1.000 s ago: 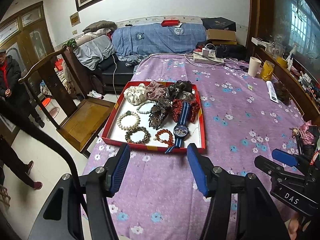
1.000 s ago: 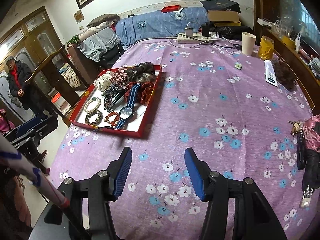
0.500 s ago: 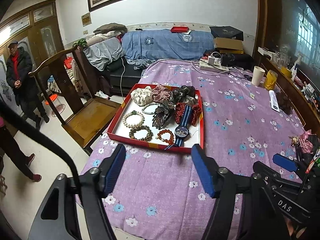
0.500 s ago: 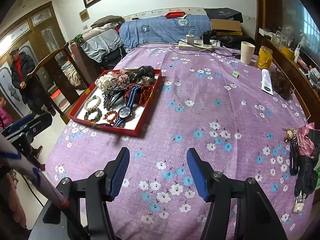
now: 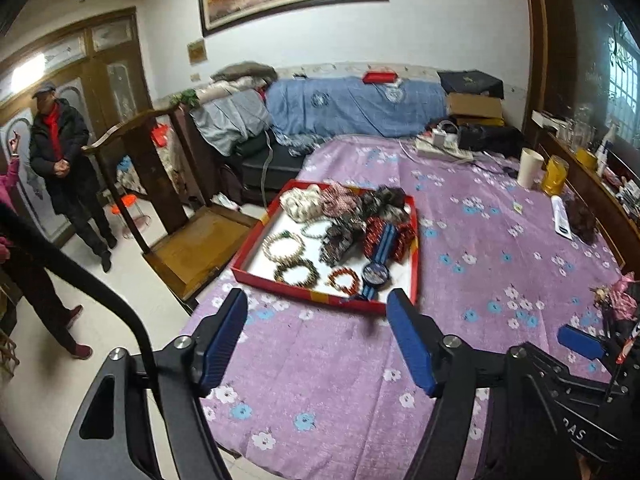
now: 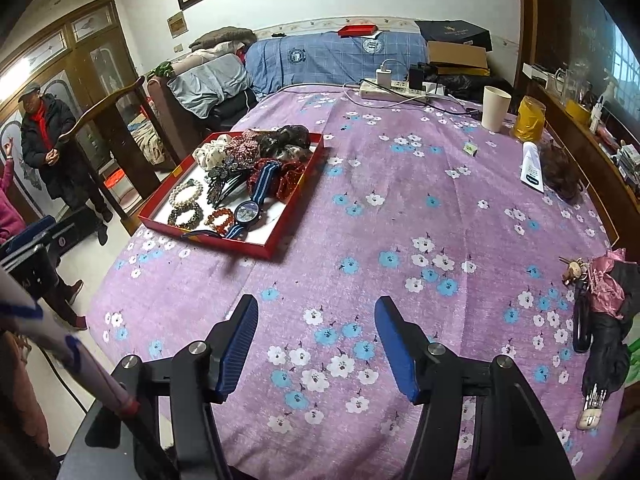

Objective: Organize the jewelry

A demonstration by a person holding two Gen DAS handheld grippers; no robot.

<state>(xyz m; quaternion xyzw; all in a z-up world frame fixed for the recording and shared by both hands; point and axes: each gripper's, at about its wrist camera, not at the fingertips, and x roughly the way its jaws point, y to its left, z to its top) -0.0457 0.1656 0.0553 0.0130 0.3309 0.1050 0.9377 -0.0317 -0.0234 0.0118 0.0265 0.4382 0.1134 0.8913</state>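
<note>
A red tray (image 5: pixel 304 294) (image 6: pixel 276 246) sits on the purple floral tablecloth near the table's left edge. It holds bead bracelets (image 5: pixel 285 246) (image 6: pixel 185 195), a blue-strapped watch (image 5: pixel 375 272) (image 6: pixel 247 212), a dark hair clip (image 5: pixel 338 240) (image 6: pixel 224 178) and several scrunchies (image 5: pixel 304 204) (image 6: pixel 256 140) along its far side. My left gripper (image 5: pixel 318 300) is open and empty, held above the cloth in front of the tray. My right gripper (image 6: pixel 316 306) is open and empty, to the right of the tray and well short of it.
A paper cup (image 6: pixel 495 108), a yellow jar (image 6: pixel 529 118), a white tube (image 6: pixel 531 166) and a power strip (image 6: pixel 394 88) lie at the far right. A folded umbrella with keys (image 6: pixel 602 312) lies at the right edge. A wooden chair (image 5: pixel 176 216) and people stand left.
Both grippers have drawn back and risen away from the tray, so more of the room shows. The tray's contents have not moved.
</note>
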